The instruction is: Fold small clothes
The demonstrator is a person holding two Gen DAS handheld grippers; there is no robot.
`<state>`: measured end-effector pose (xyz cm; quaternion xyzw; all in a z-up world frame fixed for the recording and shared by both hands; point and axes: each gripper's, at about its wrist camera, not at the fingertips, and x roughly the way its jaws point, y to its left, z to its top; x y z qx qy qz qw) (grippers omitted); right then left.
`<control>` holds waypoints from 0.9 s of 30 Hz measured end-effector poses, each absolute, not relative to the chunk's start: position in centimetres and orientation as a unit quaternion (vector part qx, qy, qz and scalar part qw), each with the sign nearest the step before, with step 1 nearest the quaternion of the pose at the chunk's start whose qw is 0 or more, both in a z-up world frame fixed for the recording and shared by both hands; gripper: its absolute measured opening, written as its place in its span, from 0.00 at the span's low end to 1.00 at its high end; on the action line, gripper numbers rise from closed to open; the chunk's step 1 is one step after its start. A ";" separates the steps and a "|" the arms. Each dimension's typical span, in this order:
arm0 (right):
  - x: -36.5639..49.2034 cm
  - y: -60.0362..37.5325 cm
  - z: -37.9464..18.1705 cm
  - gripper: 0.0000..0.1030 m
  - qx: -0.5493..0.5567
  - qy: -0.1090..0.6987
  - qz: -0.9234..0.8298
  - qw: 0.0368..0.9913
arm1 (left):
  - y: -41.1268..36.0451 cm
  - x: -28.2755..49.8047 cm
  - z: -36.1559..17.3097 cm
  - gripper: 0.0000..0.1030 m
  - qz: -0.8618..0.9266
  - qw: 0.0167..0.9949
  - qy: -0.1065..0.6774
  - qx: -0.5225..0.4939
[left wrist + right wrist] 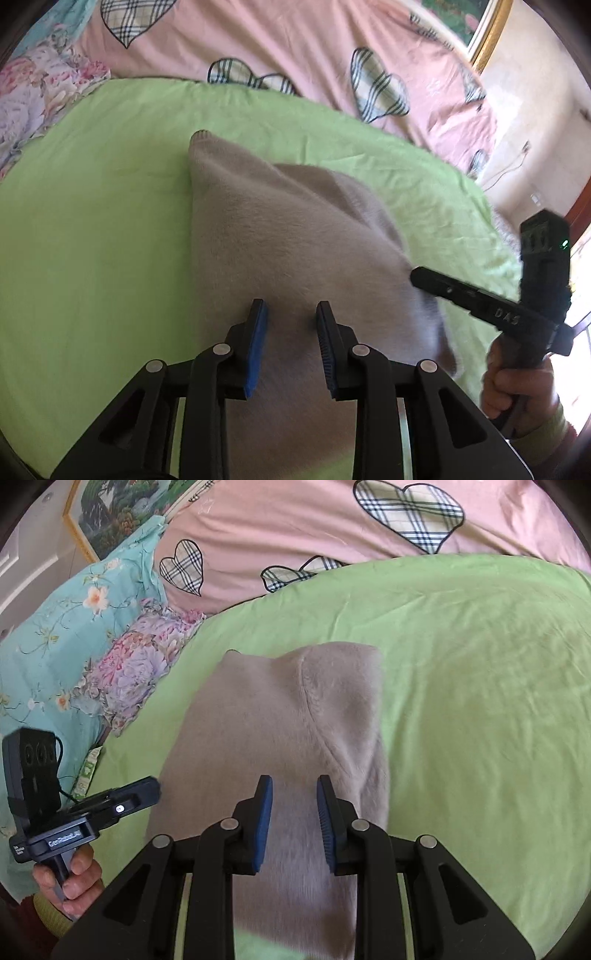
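Note:
A beige fuzzy garment (288, 229) lies folded on the green sheet (92, 221), its far corner pointing away from me. My left gripper (291, 308) hovers over the garment's near part with its blue pads apart and nothing between them. My right gripper (294, 781) stands open in the same way over the same beige garment (295, 709), also holding nothing. In the left wrist view the right gripper (417, 277) reaches in from the right to the garment's edge, held by a hand (517, 387). In the right wrist view the left gripper (153, 786) shows at the garment's left edge.
A pink quilt with plaid hearts (295, 524) lies across the far side of the bed. Floral bedding, turquoise (74, 627) and purple (136, 664), is piled at the left. A framed picture (118, 513) hangs on the wall behind. Green sheet (480, 720) spreads around the garment.

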<state>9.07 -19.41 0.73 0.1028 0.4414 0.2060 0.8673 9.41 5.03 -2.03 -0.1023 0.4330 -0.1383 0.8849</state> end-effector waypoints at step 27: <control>3.5 -21.4 0.0 0.25 0.098 0.467 0.211 0.853 | 8.0 1.9 -4.2 0.32 -0.113 0.872 0.462 -0.113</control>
